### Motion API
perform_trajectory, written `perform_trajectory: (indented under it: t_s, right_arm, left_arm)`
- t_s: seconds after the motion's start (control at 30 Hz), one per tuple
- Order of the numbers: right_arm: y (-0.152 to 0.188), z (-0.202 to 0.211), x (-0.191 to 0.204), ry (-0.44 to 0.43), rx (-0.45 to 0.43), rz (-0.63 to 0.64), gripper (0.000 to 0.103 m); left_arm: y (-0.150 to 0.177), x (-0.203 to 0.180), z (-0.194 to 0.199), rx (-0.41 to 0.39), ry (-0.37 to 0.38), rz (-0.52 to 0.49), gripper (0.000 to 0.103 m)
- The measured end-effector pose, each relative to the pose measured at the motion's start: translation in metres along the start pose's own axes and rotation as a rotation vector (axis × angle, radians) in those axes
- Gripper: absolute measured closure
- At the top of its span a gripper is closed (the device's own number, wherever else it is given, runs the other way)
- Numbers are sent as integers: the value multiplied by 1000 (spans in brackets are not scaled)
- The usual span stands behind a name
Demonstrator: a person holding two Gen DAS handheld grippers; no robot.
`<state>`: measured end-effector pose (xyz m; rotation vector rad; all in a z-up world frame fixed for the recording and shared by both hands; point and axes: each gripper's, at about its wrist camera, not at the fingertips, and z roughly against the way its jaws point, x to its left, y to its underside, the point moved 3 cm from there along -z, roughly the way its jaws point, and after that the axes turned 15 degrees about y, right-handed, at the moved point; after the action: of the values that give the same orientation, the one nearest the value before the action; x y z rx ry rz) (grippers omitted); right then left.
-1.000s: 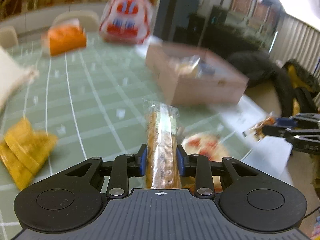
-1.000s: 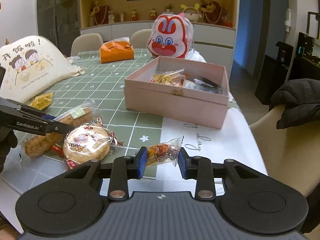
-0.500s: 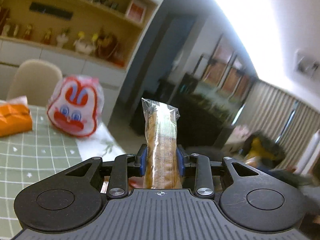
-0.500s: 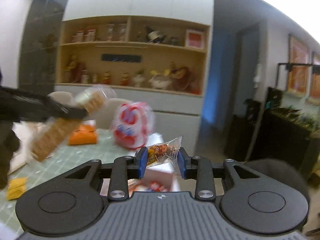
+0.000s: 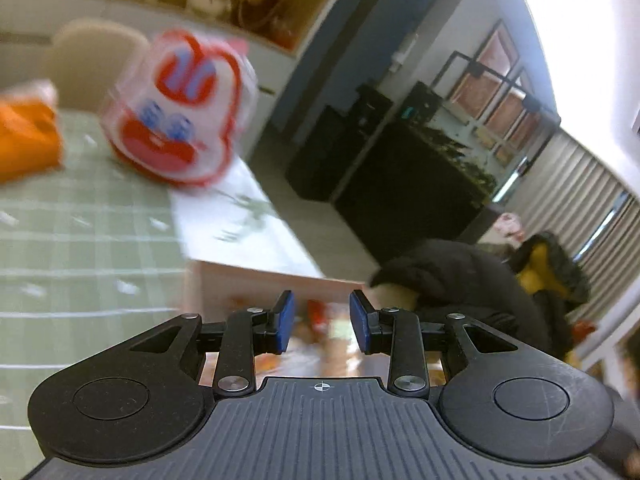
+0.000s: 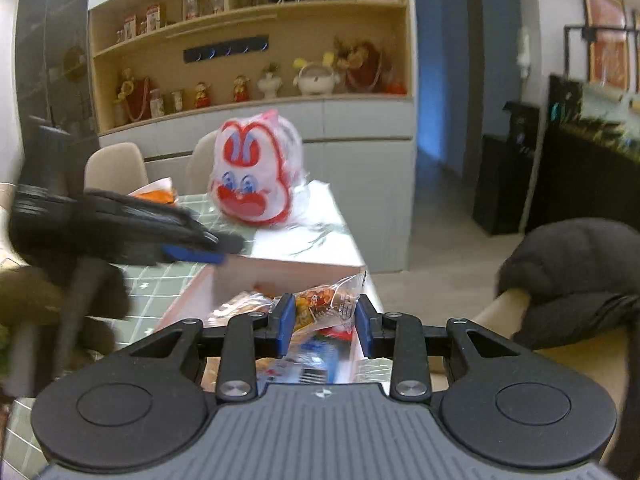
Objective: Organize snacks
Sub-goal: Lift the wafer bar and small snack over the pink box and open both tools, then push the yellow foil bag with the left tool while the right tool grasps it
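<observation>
Right now you are holding your left hand-held gripper [image 5: 322, 322] above the pink box [image 5: 256, 284], its blue pads [image 5: 285, 322] standing apart with nothing between them; blurred orange and red wrappers are showing through the gap, lying down inside the box. Your right hand-held gripper [image 6: 325, 322] is hovering over the same pink box [image 6: 280, 270], and a small clear-wrapped snack packet [image 6: 326, 304] is sitting between its pads, its crimped end sticking up toward 1 o'clock; whether the pads are pressing on it or merely flanking it, you cannot tell from this view. Other wrapped snacks [image 6: 308, 364] are lying in the box under that packet. From the right wrist view, your left hand-held gripper [image 6: 192, 250] is reaching in from 9 o'clock, blurred, with its tip over the box's far-left corner. Beyond the box, at 11 o'clock, a white and red rabbit-face bag [image 6: 254, 176] is standing on the green checked desk [image 6: 168, 280], with an orange package [image 6: 156, 196] near it toward 10 o'clock.
</observation>
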<state>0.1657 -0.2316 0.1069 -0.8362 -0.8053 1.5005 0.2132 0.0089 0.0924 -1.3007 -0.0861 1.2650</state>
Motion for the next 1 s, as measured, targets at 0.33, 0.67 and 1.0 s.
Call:
perform_trajectory:
  t_s: [0.33,0.67,1.0]
  right_arm:
    - [20,-19,36,-147,117,-41,40]
    - [83,23,47,-148,135,30,32]
    - [125,65,94,-220,93,175,27]
  left_arm:
    - [78,49,197,-2,-315,79,69]
    - [130,133,277,-159,-464,333,69]
    - [129,121,221,-64,-335,230,67]
